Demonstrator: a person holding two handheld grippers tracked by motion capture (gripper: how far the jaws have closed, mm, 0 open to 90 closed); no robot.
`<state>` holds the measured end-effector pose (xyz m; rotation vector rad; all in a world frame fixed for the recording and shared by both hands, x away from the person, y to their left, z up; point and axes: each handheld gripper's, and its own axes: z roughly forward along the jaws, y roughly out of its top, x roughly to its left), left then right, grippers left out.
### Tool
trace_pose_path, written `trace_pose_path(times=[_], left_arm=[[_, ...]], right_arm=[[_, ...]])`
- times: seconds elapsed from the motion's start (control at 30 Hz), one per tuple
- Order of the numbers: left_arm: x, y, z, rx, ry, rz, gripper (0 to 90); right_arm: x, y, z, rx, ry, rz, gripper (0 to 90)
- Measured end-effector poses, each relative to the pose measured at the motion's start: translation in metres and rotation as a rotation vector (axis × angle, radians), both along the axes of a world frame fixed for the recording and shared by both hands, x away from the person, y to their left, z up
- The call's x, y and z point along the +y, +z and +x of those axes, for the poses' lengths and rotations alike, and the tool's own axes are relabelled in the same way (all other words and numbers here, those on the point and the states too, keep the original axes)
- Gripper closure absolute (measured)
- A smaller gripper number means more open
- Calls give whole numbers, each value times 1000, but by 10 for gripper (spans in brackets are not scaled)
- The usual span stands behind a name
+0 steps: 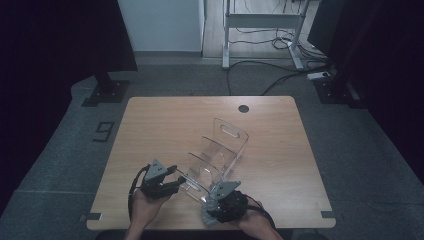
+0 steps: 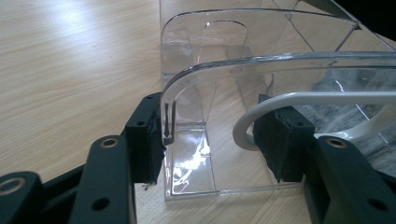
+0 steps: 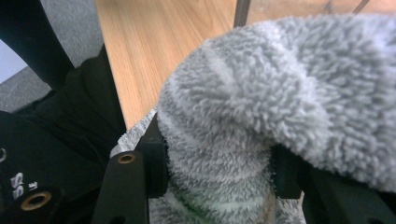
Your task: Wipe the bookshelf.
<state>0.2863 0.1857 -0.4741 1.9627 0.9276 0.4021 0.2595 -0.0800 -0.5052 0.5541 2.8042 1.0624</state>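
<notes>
Left hand-held gripper (image 2: 212, 149) pinches the clear organizer's (image 1: 220, 155) near wall at bench centre, prob. to steady it. Right hand-held gripper (image 3: 219, 163) at 5 o'clock clamps a grey fuzzy sock (image 3: 289, 93), likely bound for 1 slot.

We see a light wood-grain desk (image 1: 160, 125) carrying a clear, colourless plastic organizer (image 1: 220, 155). A fluffy grey fabric item (image 3: 280, 93) with paler grey stripes sits between black jaws of our right hand-held gripper (image 3: 217, 163). The left hand-held gripper (image 2: 210, 144) is black too, beside a white curved rim (image 2: 299, 100). The floor (image 1: 60, 165) is grey carpet.
</notes>
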Motion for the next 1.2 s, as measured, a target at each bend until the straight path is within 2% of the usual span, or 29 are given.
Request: trace_pose_path(times=[0.1, 0.17, 0.6, 0.8, 1.2], left_arm=[[0, 0, 0, 0, 1, 0, 448], [0, 0, 0, 0, 0, -1, 449], [1, 0, 1, -6, -13, -2, 447], [2, -1, 2, -9, -18, -3, 447], [7, -1, 4, -11, -29, -9, 445]], right_arm=[[3, -8, 1, 11, -3, -27, 502], [4, -10, 2, 15, -5, -27, 502], [-3, -5, 1, 19, 6, -34, 500], [-21, 2, 2, 18, -22, -22, 501], [-75, 17, 19, -18, -175, 2, 500]])
